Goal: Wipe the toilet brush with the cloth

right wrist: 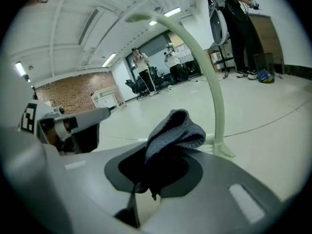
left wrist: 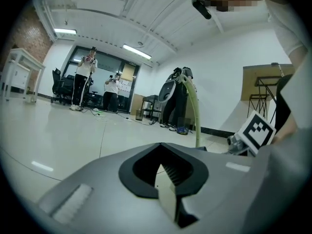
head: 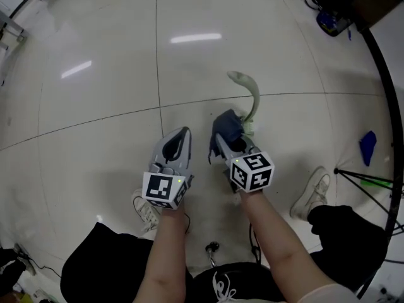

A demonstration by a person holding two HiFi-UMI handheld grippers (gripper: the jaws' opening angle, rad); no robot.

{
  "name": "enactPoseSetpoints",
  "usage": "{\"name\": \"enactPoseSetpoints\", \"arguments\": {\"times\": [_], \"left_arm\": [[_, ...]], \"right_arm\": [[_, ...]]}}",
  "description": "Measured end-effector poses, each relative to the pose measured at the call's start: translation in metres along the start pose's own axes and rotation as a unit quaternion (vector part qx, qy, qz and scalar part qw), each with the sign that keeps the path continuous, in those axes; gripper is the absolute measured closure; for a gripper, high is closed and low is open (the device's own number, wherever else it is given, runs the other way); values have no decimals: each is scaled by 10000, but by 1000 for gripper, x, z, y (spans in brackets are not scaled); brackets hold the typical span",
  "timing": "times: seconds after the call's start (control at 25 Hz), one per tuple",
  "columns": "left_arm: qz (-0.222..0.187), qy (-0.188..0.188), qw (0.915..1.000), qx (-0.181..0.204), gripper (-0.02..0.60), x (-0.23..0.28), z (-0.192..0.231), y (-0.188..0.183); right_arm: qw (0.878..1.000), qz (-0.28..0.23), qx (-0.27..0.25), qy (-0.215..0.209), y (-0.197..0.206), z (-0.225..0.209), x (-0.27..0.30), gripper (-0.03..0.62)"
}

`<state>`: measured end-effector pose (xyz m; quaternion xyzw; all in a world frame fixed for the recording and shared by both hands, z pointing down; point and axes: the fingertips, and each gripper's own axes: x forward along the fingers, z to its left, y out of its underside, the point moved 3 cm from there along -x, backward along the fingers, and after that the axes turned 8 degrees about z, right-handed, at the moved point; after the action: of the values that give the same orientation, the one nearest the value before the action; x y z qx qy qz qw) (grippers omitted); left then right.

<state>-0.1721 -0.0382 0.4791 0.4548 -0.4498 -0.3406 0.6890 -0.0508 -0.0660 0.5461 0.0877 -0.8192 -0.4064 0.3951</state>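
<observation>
Standing on the floor (head: pixel 95 106) by a tile seam, the toilet brush (head: pixel 254 100) rises on its curved pale-green handle just beyond the right gripper (head: pixel 228 142). That gripper's jaws are clenched on a bunched dark cloth (right wrist: pixel 170 130), which sits just beside the lower handle; I can't tell if they touch. Wiping looks about to start: the next move seems to call for pressing the cloth against the handle and stroking along it. Alongside, the left gripper (head: pixel 180 137) has its jaws closed together on nothing.
</observation>
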Motion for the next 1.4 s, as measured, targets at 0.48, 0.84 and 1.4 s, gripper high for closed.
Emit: {"name": "enactPoseSetpoints", "arguments": {"times": [0.48,0.84,1.4], "left_arm": [[213,380,9990,-10,575,14,9,9],[131,290,9988,-373,575,15,26,11],[113,359,9988,-312,575,13,25,9]], "right_arm": [[9740,602,2145,410,70,-28,42,525],[9239,736,3673,780,111,-50,29,522],[9184,-316,3921,425,13,-22,57,523]]}}
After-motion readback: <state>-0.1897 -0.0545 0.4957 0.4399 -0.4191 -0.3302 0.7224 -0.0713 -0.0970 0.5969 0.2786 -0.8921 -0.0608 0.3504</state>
